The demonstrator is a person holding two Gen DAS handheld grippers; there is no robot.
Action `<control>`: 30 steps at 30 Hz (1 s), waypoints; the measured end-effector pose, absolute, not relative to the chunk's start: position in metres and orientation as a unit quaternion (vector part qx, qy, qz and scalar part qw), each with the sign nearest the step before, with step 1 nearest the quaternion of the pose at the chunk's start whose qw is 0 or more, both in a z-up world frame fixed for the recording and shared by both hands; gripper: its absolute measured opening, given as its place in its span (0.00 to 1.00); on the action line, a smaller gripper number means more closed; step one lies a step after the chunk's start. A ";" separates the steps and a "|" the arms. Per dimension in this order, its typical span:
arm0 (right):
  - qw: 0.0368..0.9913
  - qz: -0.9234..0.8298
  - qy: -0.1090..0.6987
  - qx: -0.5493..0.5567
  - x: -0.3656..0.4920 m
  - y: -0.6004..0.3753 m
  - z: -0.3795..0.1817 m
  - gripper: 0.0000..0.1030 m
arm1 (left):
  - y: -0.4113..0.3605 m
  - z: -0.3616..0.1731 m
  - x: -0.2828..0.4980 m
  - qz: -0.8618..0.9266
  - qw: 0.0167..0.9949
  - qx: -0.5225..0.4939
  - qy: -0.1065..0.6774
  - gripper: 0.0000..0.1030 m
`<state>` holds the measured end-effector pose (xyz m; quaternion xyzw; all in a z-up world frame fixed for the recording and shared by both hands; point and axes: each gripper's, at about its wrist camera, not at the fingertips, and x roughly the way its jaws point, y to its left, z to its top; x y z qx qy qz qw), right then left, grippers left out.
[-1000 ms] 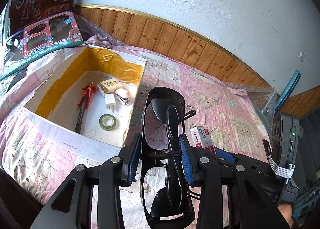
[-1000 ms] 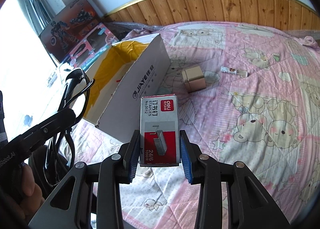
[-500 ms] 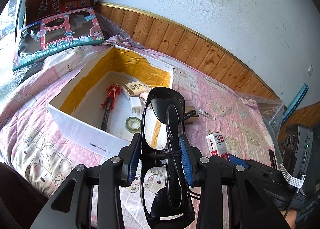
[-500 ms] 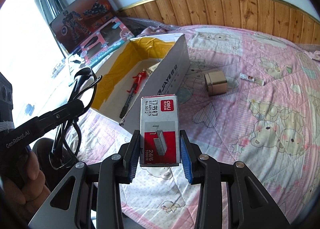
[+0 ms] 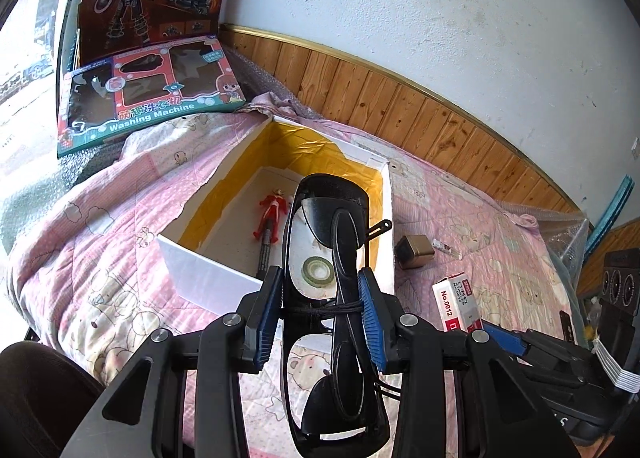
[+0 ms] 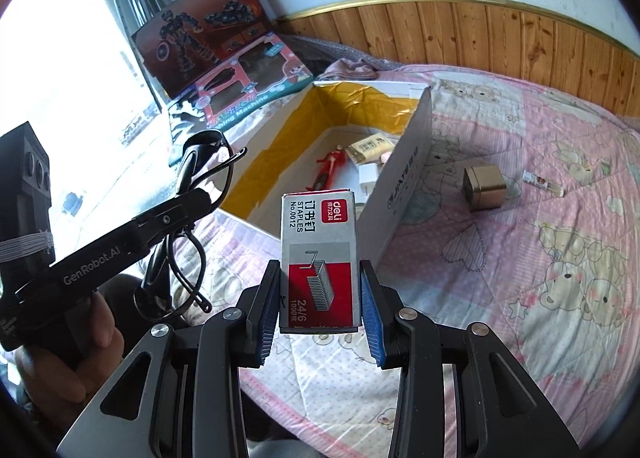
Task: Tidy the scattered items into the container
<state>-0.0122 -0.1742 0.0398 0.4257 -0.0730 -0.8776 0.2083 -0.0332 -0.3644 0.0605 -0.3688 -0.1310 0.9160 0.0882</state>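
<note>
Both grippers have risen over the bed: left gripper point(image 5: 320, 308) clamps glasses point(image 5: 334, 242), right gripper point(image 6: 320, 308) a staple box point(image 6: 318, 254); box point(image 6: 404, 174) part-filled, tin point(image 6: 484, 187) and vial point(image 6: 543, 183) remain.

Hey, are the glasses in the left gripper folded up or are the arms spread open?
Folded. The black glasses are clamped in the left gripper with both temple arms lying across the lenses, not splayed out.

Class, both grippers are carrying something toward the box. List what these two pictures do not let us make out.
- Left wrist view: the glasses cover part of the box floor behind them.
- Right wrist view: the box's near wall cuts off the white plug.
- Both views: the small vial on the quilt; label too small to read.
</note>
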 end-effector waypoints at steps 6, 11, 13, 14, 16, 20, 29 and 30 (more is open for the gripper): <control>0.219 -0.879 -0.056 0.421 -0.018 -0.196 0.052 0.38 | -0.383 0.061 -0.039 0.916 0.081 -0.367 -0.142 0.38; 0.224 -0.876 -0.049 0.423 -0.027 -0.209 0.057 0.38 | -0.393 0.057 -0.048 0.913 0.078 -0.371 -0.153 0.38; 0.227 -0.876 -0.045 0.424 -0.033 -0.213 0.060 0.38 | -0.397 0.057 -0.053 0.911 0.079 -0.372 -0.161 0.38; 0.227 -0.876 -0.042 0.423 -0.037 -0.215 0.062 0.38 | -0.399 0.058 -0.056 0.910 0.078 -0.372 -0.163 0.38; 0.227 -0.877 -0.038 0.422 -0.044 -0.219 0.066 0.38 | -0.403 0.060 -0.062 0.910 0.077 -0.371 -0.167 0.38; 0.226 -0.876 -0.029 0.424 -0.061 -0.228 0.069 0.38 | -0.411 0.064 -0.080 0.909 0.077 -0.370 -0.176 0.38; 0.217 -0.870 -0.015 0.443 -0.108 -0.245 0.057 0.38 | -0.414 0.070 -0.125 0.915 0.073 -0.368 -0.152 0.38; 0.215 -0.869 -0.012 0.446 -0.113 -0.247 0.054 0.38 | -0.413 0.069 -0.131 0.915 0.074 -0.370 -0.143 0.38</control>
